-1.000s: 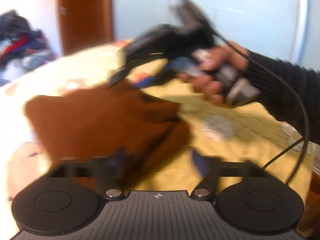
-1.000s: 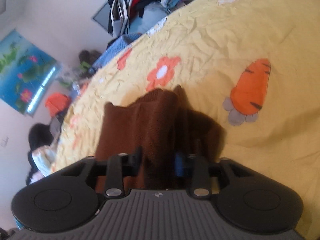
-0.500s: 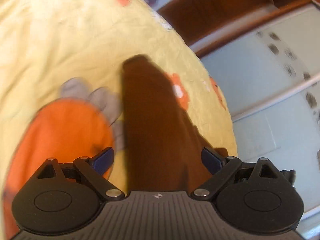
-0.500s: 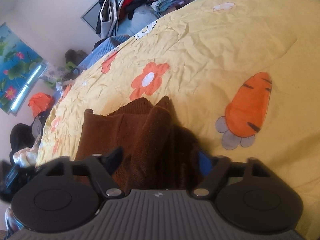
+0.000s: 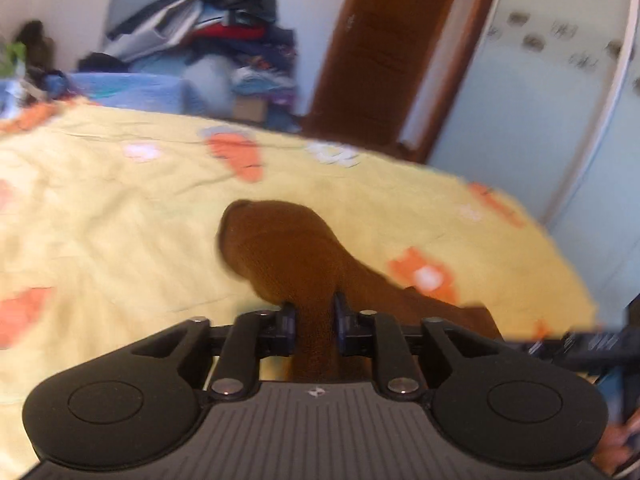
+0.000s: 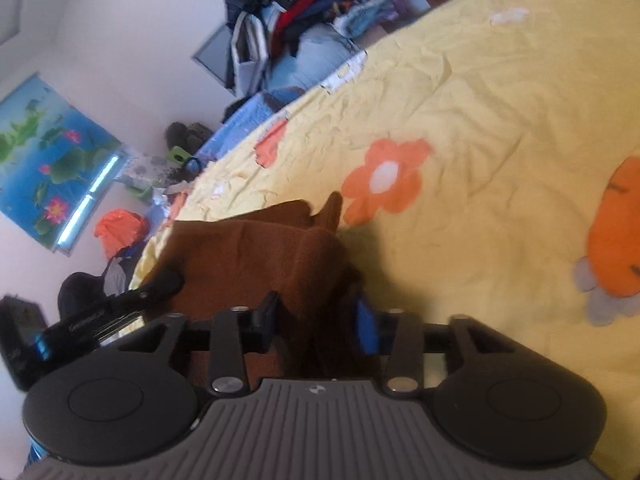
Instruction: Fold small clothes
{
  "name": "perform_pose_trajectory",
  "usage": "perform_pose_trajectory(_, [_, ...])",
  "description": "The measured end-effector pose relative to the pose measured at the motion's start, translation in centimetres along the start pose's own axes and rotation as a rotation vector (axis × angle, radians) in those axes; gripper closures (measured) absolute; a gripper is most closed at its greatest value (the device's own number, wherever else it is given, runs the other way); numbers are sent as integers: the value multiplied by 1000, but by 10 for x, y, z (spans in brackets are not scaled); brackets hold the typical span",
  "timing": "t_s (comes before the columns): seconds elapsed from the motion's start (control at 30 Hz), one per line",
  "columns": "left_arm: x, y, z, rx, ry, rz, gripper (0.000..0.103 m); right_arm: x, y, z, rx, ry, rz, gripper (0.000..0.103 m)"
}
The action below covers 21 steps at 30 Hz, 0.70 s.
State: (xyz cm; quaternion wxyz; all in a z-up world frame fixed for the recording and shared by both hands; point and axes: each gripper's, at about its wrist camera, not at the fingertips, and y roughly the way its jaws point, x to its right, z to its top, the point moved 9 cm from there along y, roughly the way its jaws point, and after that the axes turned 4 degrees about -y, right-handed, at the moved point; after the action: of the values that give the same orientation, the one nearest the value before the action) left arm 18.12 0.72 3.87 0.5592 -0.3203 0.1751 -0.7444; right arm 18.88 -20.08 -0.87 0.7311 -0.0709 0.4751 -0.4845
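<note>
Left wrist view, left to right: yellow bed cover [image 5: 100, 220] with orange prints; at centre, left tool [image 5: 315, 322] closing, pads pressed on a narrow ridge of brown knitted garment [image 5: 288, 252], the rest trailing ahead with its rounded end resting on the bed; at far right edge, blurred dark hardware, probably the other tool. Grasp taken on a gathered ridge rather than a flat layer, presumably to lift one edge clear for a fold.

Right wrist view, left to right: blue lotus poster [image 6: 44, 168] on the wall; lower left, a dark device, seemingly the left tool, at the garment's near left edge; pile of clothes [image 6: 296, 12] beyond the bed; at centre, right tool [image 6: 318, 322] closing around a bunched fold of brown knitted garment [image 6: 248, 256], though contact of both pads not resolvable; at right, orange flower print [image 6: 386, 176] just beside the cloth. Two holds on one garment, likely to spread and tension it across the bed before folding; fold not yet made, cloth bunched.
</note>
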Motion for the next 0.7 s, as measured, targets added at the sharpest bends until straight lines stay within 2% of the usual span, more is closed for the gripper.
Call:
perform_pose_trajectory(0.03, [-1, -12, -8, -9, 29, -6, 82, -5, 2, -1, -7, -3, -10, 35])
perform_pose_trajectory(0.07, [1, -27, -18, 3, 72, -30, 75, -10, -2, -1, -4, -14, -9, 31])
perform_pose_trajectory(0.13, [11, -61, -47, 48, 186, -68, 41, -22, -21, -5, 25, -57, 23, 29])
perform_pose_trajectory(0.17, [17, -76, -61, 76, 238, -74, 13, -28, -32, -7, 31, -85, 30, 29])
perform_pose_trajectory(0.23, [39, -95, -91, 119, 365, -88, 10, -38, -46, -13, 35, -135, 34, 29])
perform_pose_trajectory(0.33, [66, -93, -127, 106, 557, -63, 10, -58, -49, -33, -30, -256, 27, 31])
perform_pose_trajectory(0.37, [69, -87, -133, 89, 587, -47, 11, -65, -46, -42, -57, -320, 6, 32])
perform_pose_trajectory(0.43, [71, -72, -139, 51, 597, -37, 24, -73, -38, -61, -115, -429, -47, 40])
perform_pose_trajectory(0.5, [66, -59, -142, 0, 568, -28, 52, -71, -27, -75, -177, -466, -89, 49])
perform_pose_trajectory(0.53, [64, -56, -142, -11, 560, -25, 60, -68, -23, -79, -195, -466, -105, 53])
perform_pose_trajectory(0.57, [62, -56, -142, -11, 557, -24, 73, -65, -20, -82, -204, -462, -111, 56])
perform_pose_trajectory(0.6, [61, -57, -141, -8, 553, -25, 81, -63, -19, -86, -214, -460, -108, 68])
perform_pose_trajectory(0.63, [60, -59, -140, -3, 545, -34, 87, -61, -18, -90, -230, -457, -104, 88])
perform_pose_trajectory(0.67, [60, -64, -139, 4, 538, -45, 94, -60, -18, -94, -244, -458, -100, 89])
perform_pose_trajectory(0.7, [60, -72, -137, 17, 534, -53, 96, -61, -21, -97, -242, -463, -89, 89])
